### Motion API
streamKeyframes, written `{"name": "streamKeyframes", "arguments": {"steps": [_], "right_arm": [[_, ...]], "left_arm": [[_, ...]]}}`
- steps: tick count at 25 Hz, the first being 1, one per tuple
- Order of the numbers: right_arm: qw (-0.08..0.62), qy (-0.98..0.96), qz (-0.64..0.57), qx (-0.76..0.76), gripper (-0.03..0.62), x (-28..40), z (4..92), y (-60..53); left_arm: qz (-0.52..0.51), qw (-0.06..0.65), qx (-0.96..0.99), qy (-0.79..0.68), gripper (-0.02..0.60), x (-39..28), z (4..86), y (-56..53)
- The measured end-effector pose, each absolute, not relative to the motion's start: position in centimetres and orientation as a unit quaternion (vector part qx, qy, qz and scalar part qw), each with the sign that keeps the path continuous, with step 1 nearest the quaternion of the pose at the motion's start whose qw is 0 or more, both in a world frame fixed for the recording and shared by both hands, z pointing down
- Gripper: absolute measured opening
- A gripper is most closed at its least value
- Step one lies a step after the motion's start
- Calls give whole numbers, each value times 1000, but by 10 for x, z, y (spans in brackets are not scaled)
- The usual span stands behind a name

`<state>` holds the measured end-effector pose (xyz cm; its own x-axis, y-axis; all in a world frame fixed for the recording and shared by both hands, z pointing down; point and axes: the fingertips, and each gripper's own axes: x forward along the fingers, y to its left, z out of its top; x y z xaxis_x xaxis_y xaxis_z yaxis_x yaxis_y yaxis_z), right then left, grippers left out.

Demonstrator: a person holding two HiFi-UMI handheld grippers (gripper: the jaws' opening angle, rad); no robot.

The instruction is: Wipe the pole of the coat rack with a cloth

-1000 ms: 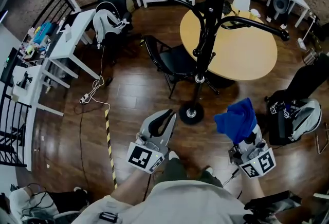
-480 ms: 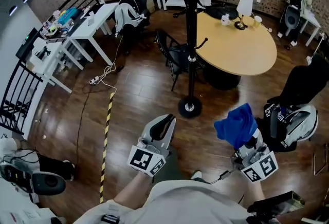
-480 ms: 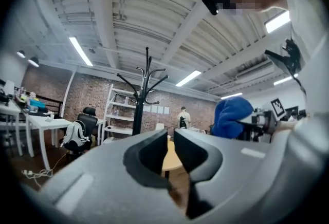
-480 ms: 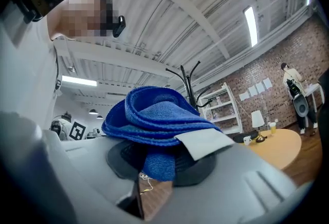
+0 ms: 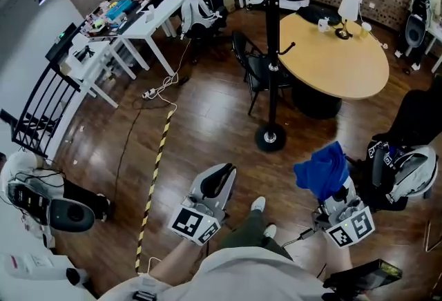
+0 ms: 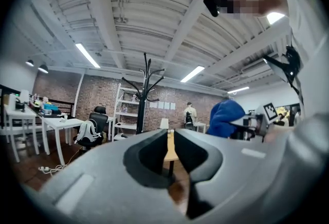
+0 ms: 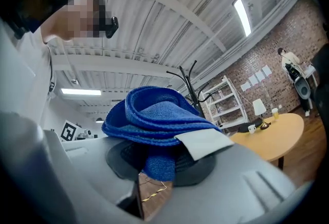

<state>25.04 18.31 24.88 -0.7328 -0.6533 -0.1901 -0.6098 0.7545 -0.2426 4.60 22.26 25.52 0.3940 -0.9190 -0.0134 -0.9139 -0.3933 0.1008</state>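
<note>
The black coat rack [image 5: 269, 51] stands on a round base [image 5: 271, 137] on the wood floor, ahead of both grippers and out of their reach. Its pole also shows far off in the left gripper view [image 6: 145, 95] and the right gripper view [image 7: 193, 90]. A bunched blue cloth [image 5: 322, 170] with a white label is pinched in my right gripper [image 5: 332, 187], low on the right; the cloth [image 7: 154, 117] fills that gripper's [image 7: 154, 166] own view. My left gripper [image 5: 219, 175] hangs to the left of it, shut with nothing in it [image 6: 170, 138].
A round yellow table [image 5: 345, 65] with a lamp and cups stands right behind the rack, with a black chair [image 5: 254, 68] beside it. White desks [image 5: 128, 30] and a railing line the left. A yellow-black floor stripe [image 5: 155, 172], a cable, and bags [image 5: 404, 168] lie nearby.
The head view has swung: the rack and table now sit farther away and to the right. Both grippers keep their pose, the cloth still held.
</note>
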Motion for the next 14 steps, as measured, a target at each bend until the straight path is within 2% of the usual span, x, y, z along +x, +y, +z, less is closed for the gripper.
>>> {"name": "streamKeyframes", "arguments": {"steps": [14], "right_arm": [[102, 930, -31, -352, 101, 242, 233, 210]], "left_arm": [[-44, 29, 846, -530, 37, 62, 244, 226]]}}
